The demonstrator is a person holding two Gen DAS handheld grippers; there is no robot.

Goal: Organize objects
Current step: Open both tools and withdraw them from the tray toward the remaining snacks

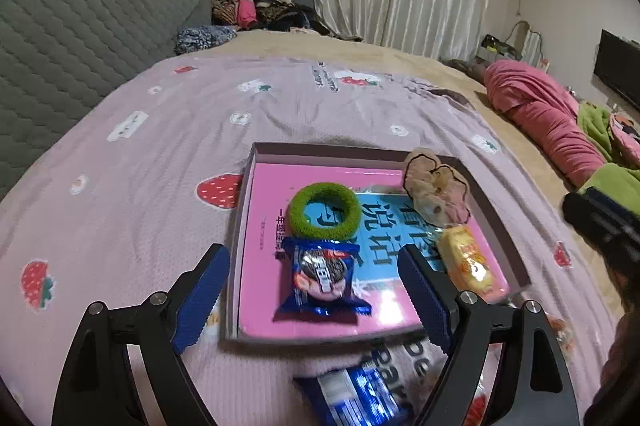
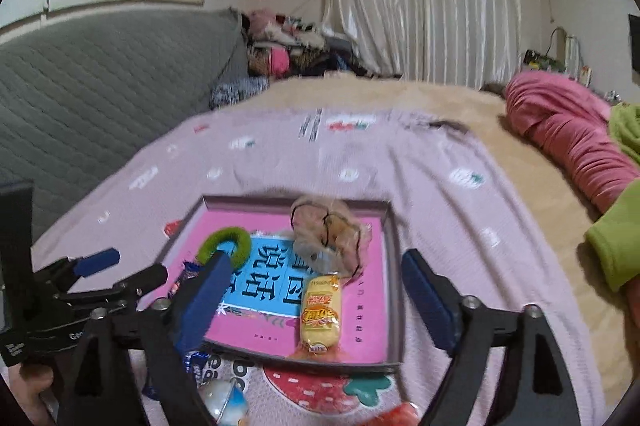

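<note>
Both jaws released, nothing held: left gripper [image 1: 314,290] over blue snack [image 1: 322,280], right gripper [image 2: 316,296] over yellow snack [image 2: 320,314]; next pick—loose packet [image 1: 356,396] at 6 o'clock of tray [image 1: 240,246]—approach low, centred.

On the strawberry-print bedspread [image 1: 168,153] sits one shallow grey cardboard box [image 1: 352,150] holding one pink book [image 1: 264,266], one fuzzy green ring [image 1: 325,210], one beige fabric scrunchie [image 1: 436,181], one blue foil cookie packet [image 1: 322,280] and one yellow wrapped snack cake [image 2: 320,310], with one more blue packet [image 1: 356,392] outside.
</note>
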